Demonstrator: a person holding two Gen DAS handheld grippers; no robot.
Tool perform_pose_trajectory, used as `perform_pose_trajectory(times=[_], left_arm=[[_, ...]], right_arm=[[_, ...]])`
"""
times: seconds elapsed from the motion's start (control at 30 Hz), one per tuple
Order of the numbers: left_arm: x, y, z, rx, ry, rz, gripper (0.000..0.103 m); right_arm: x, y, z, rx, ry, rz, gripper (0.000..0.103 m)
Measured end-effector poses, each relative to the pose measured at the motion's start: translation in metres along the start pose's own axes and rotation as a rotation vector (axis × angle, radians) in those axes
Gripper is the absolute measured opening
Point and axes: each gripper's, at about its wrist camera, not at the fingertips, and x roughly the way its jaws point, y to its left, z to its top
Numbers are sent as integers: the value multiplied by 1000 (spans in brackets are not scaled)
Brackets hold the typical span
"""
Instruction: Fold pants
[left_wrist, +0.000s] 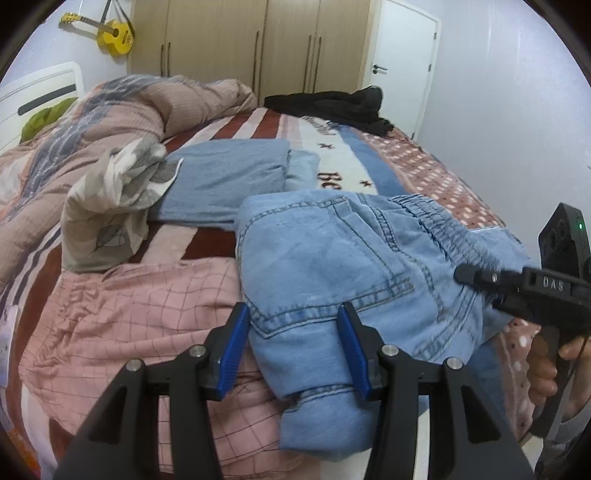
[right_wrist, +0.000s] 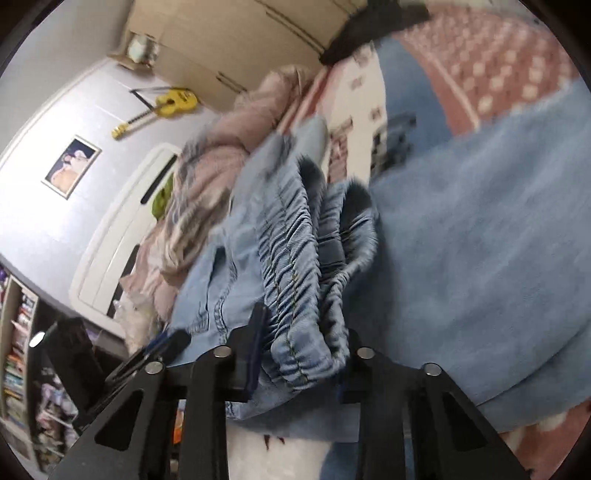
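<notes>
**A:** Where are the pants (left_wrist: 332, 266) at? Which step?

**B:** On the bed (left_wrist: 424, 173), bunched, mid-fold I'd say. The left claw (left_wrist: 295, 347) is spread wide, a folded edge lying between its blue pads (left_wrist: 232, 354), nothing pinched. The right claw (right_wrist: 301, 354) straddles the elastic waistband (right_wrist: 291, 266); can't tell if it's clamped.

**A:** Next?

**B:** Probably left needs to bite that edge, then both carry it over flat. A folded blue cloth (left_wrist: 229, 177) sits beyond the left claw.

A rumpled pink quilt (left_wrist: 122, 110) is lying heaped along the bed (left_wrist: 424, 162), with a folded blue cloth (left_wrist: 225, 181) resting beside it. A yellow guitar (left_wrist: 112, 35) is hanging on the wall, and dark clothing (left_wrist: 332, 105) is sitting near the wardrobe (left_wrist: 251, 40).
</notes>
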Motion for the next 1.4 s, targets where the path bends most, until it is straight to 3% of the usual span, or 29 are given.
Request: perform_pose_trajectory(times=[0.23,0.37,0.53,0.67,0.77,0.9,1.0,1.07,1.13,1.27,1.4], left_arm=[[-6,-31,11,60,-25,-26,45],[14,-48,7,104,16,0,45],[35,-51,-2,127,60,51,45],[32,-48,-1,106,63,37,45],[18,-49,7,100,26,19,45],[0,-55,23,78,-32,-38,45],[0,-67,30,97,-41,-83,45],[9,-70,29,92,-14,-122,45],[25,-73,24,81,29,-117,45],[59,-68,7,74,116,-107,45],[80,-56,-2,31,160,-141,45]], right_arm=[[-54,-11,19,-10,-110,-75,20],[-69,-21,7,-63,-68,-122,20],[-57,-40,-24,-73,1,-161,21],[-62,-44,-28,-82,4,-150,29],[-77,-34,-25,-131,1,-195,35],[-107,-13,-14,-254,-101,-286,35],[-117,6,-5,-315,-132,-252,35],[-107,18,-3,-358,-97,-220,35],[-86,26,-5,-418,-29,-223,44],[-40,26,-18,-549,100,-319,48],[-22,2,-17,-497,136,-319,49]])
